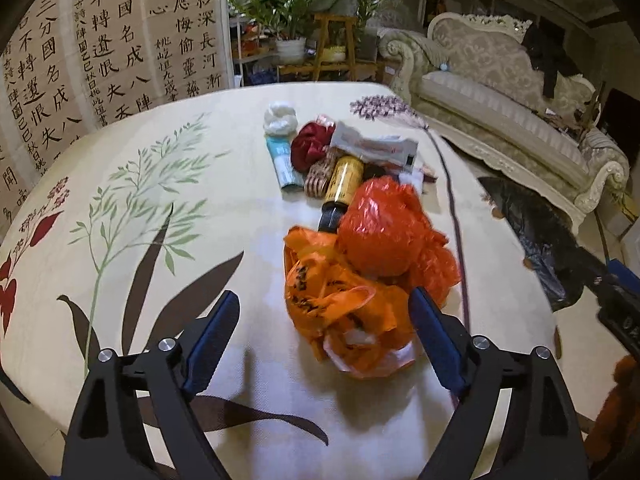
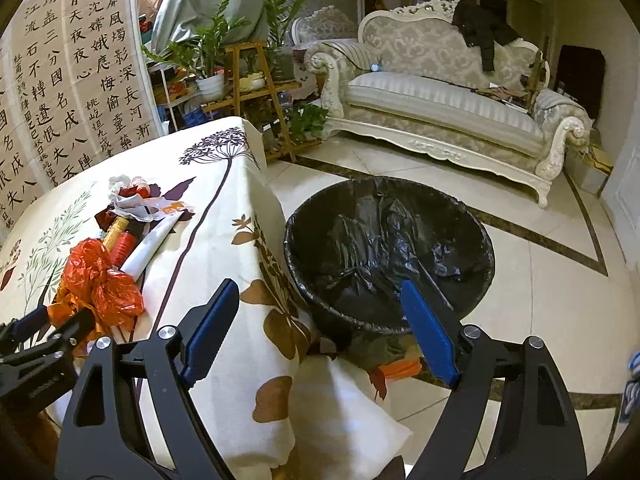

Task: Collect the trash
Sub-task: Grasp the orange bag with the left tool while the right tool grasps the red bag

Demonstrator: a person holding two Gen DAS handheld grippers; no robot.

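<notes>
A pile of trash lies on the table. Nearest is a crumpled orange plastic bag (image 1: 344, 312) with a red plastic bag (image 1: 384, 228) on top; the red bag shows in the right wrist view (image 2: 100, 280) too. Behind them lie a yellow bottle with a black cap (image 1: 342, 184), a white wrapper (image 1: 376, 146), a dark red cloth (image 1: 310, 146), a teal tube (image 1: 282, 162) and a white tissue wad (image 1: 280, 118). My left gripper (image 1: 324, 312) is open, its right finger beside the orange bag. My right gripper (image 2: 320, 300) is open and empty above the table's edge, by the black-lined trash bin (image 2: 388, 248).
The table has a cream floral cloth (image 1: 140, 200) that hangs down at the right (image 2: 240, 240). The bin stands on the tiled floor (image 2: 540, 300). A pale sofa (image 2: 440, 100), a plant stand (image 2: 248, 80) and a calligraphy screen (image 1: 100, 40) stand behind.
</notes>
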